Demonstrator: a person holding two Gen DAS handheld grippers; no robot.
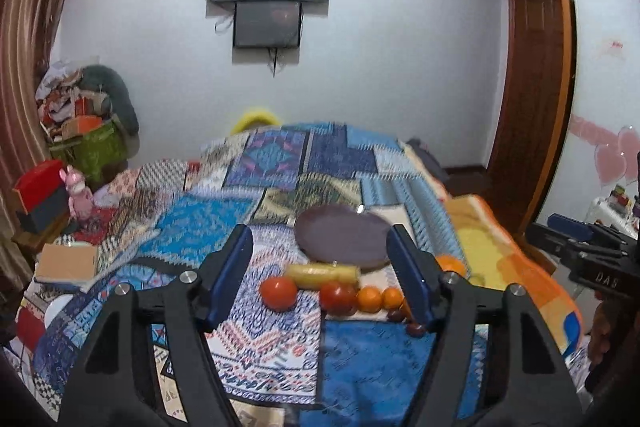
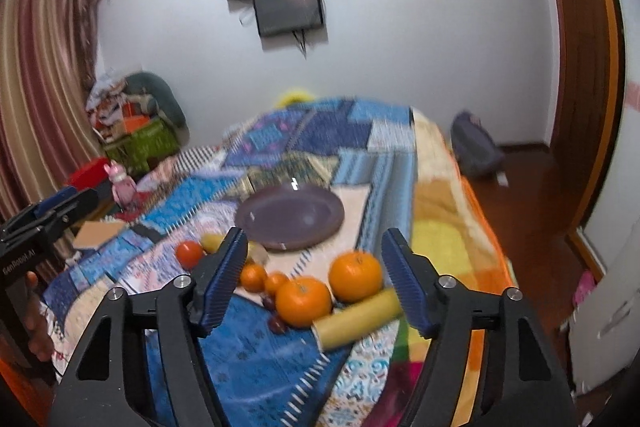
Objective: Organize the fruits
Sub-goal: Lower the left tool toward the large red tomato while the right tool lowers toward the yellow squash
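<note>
Both wide apart and holding nothing, left tongs (image 1: 320,277) and right tongs (image 2: 316,277): big round orange fruit (image 2: 303,301) might roll off soft patchwork blanket (image 2: 256,351) if bumped.

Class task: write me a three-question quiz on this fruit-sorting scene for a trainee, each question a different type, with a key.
1. True or false: the purple plate already holds fruit.
2. Multiple choice: between the right gripper fingers, the nearest fruits are A) two large oranges and a banana; B) grapes only; C) apples.
3. Fill in: the left gripper is ____, with tomatoes on the patterned bedspread ahead.

Key: 1 false. 2 A. 3 open.
</note>
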